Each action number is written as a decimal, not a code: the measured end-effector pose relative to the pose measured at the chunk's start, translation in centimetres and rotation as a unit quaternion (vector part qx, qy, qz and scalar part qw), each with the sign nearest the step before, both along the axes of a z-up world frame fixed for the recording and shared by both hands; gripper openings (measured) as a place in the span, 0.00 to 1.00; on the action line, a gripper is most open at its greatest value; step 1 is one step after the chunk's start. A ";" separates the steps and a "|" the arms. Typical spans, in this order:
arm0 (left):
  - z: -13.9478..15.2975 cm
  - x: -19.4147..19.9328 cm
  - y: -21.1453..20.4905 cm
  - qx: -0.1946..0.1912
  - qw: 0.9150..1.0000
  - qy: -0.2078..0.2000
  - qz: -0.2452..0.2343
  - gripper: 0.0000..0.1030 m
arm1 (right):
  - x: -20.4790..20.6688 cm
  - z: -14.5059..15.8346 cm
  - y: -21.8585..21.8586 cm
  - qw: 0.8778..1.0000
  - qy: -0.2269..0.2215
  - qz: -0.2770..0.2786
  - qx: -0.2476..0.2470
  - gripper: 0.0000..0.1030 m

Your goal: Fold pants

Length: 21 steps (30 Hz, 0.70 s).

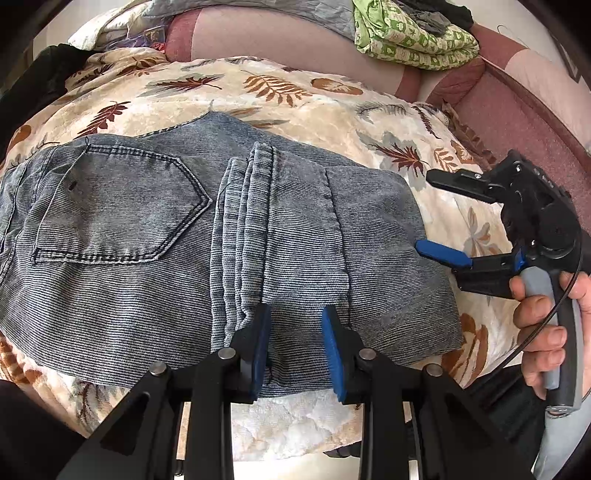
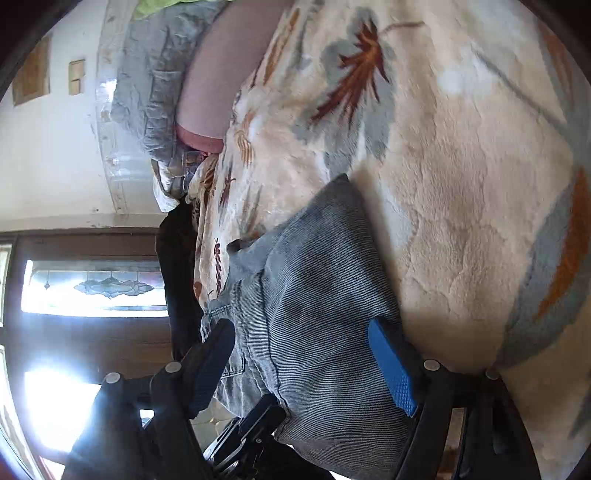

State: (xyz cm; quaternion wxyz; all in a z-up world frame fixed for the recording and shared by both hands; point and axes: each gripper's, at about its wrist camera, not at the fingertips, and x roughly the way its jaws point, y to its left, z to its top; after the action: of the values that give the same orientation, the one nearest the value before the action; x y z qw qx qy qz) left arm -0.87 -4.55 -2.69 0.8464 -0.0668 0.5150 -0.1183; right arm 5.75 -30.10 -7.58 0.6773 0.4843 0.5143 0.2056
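Note:
Blue-grey denim pants [image 1: 184, 236] lie folded on a leaf-print blanket [image 1: 288, 96], back pocket at the left, leg hems stacked across the middle. My left gripper [image 1: 297, 347] is open, its blue pads straddling the near edge of the folded legs. My right gripper [image 1: 424, 214] is open at the pants' right edge, turned on its side, its lower blue finger [image 1: 443, 254] touching the denim. In the right wrist view the right gripper [image 2: 306, 365] is open around the pants' edge [image 2: 314, 295], with the left gripper's black tip below.
The blanket covers a pink sofa [image 1: 258, 33]. A green patterned cloth [image 1: 406, 33] and grey quilt lie on the backrest. Dark clothing [image 1: 40, 81] sits at the far left. A door with bright glass [image 2: 92, 288] shows in the right wrist view.

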 end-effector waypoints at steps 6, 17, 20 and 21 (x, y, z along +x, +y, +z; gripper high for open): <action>-0.1 -0.1 0.1 -0.008 1.000 -0.001 -0.004 0.28 | 2.4 3.4 -0.1 0.999 -0.035 0.002 -0.019 0.76; -0.2 -0.1 0.2 -0.018 1.000 -0.005 -0.010 0.28 | 5.4 2.9 0.6 0.999 -0.034 0.004 -0.038 0.76; -0.2 -0.1 0.3 -0.018 1.000 -0.006 -0.010 0.28 | 6.7 2.3 0.6 0.996 -0.036 -0.004 -0.078 0.76; -0.3 -0.1 0.3 -0.021 1.000 -0.004 -0.009 0.28 | 7.3 1.0 0.6 0.997 -0.027 0.004 -0.079 0.76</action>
State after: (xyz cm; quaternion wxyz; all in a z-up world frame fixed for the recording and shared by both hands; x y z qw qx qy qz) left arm -0.96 -4.21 -2.94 0.8460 -0.0790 0.5092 -0.1371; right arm 13.07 -29.50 -6.59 0.7260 0.4220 0.5123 0.1800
